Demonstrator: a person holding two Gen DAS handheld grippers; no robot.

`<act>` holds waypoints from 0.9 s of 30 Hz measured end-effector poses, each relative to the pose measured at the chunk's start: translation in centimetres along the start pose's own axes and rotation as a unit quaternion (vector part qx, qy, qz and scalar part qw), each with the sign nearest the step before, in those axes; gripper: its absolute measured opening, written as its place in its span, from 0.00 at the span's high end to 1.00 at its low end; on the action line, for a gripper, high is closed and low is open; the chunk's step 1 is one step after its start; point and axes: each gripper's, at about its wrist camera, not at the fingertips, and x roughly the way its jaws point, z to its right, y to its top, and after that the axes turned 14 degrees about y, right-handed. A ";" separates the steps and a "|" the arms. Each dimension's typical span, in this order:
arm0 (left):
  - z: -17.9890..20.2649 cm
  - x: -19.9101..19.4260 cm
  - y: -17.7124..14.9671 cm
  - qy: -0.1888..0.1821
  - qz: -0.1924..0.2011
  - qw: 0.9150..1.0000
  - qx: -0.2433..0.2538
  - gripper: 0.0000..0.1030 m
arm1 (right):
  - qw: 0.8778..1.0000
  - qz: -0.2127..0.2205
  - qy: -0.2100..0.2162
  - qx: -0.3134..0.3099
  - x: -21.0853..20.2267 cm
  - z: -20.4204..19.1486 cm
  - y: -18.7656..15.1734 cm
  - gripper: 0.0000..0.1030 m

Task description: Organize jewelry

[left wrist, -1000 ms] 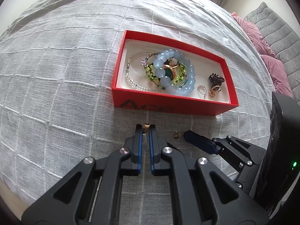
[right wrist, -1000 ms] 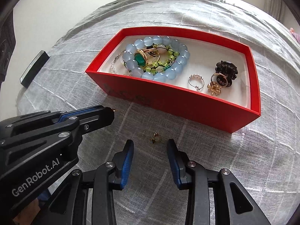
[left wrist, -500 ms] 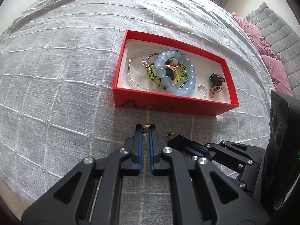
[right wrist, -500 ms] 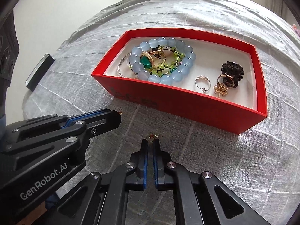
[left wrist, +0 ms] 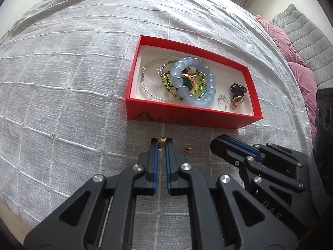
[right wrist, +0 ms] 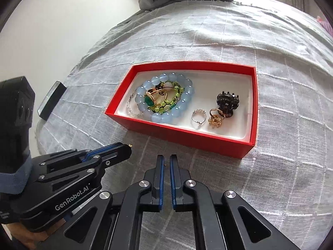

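Bedspread (grey, gridded) bears red box; both tongs closed, left seemingly pinching an earring.

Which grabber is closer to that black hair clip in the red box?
Right. The right gripper is outside the near wall of the red box, toward the black hair clip; the left gripper, pinching a small gold piece, is farther left.

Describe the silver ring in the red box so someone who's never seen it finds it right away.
Find the red box on the grey bedspread. At its emptier end, away from the blue bead bracelet, three small pieces sit together. The silver ring is the thin pale hoop nearest the bracelet, beside a gold ring and a black clip.
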 end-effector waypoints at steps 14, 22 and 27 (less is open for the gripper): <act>-0.6 -0.1 0.0 0.004 0.001 1.000 -0.012 0.92 | 0.998 -0.032 -0.035 -0.037 4.2 -1.2 -0.7 0.73; -0.8 -0.1 0.2 0.001 0.001 1.000 -0.012 0.92 | 1.000 -0.024 0.002 -0.011 3.2 -0.3 -0.2 0.92; -0.9 -0.3 0.2 -0.001 0.002 1.000 -0.013 0.92 | 1.000 -0.012 0.026 0.001 1.4 -0.3 0.2 0.92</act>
